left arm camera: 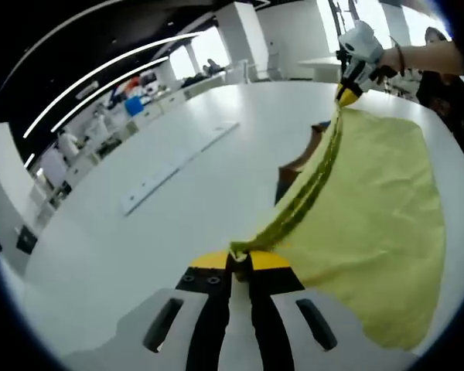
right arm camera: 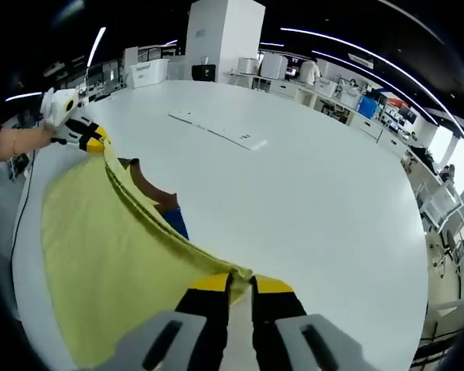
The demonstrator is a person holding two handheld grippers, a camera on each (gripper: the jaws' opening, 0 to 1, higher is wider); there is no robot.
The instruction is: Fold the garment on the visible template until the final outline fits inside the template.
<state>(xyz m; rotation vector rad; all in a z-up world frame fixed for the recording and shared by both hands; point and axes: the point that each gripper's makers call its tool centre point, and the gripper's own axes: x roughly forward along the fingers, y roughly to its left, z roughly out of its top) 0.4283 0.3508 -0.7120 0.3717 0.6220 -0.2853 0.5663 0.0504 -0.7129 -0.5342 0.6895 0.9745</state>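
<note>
Garment: we see the yellow garment (left arm camera: 371, 232) stretched taut above the counter (left arm camera: 178, 209), soft, light.
Hold: each hand-held gripper, left (left arm camera: 240, 259) and right (right arm camera: 242, 284), clenches one edge corner.
Template: possibly the brown-blue patch (right arm camera: 158, 202) beneath.

A: Obstructions on the bench (right arm camera: 317, 201)?
B: One flat white strip (right arm camera: 216, 130), lying well apart from the garment (right arm camera: 116, 270).
A: Passage for a tool?
B: Open white surface between strip and garment.

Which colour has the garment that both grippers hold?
Yellow. The garment shows best in the left gripper view.
</note>
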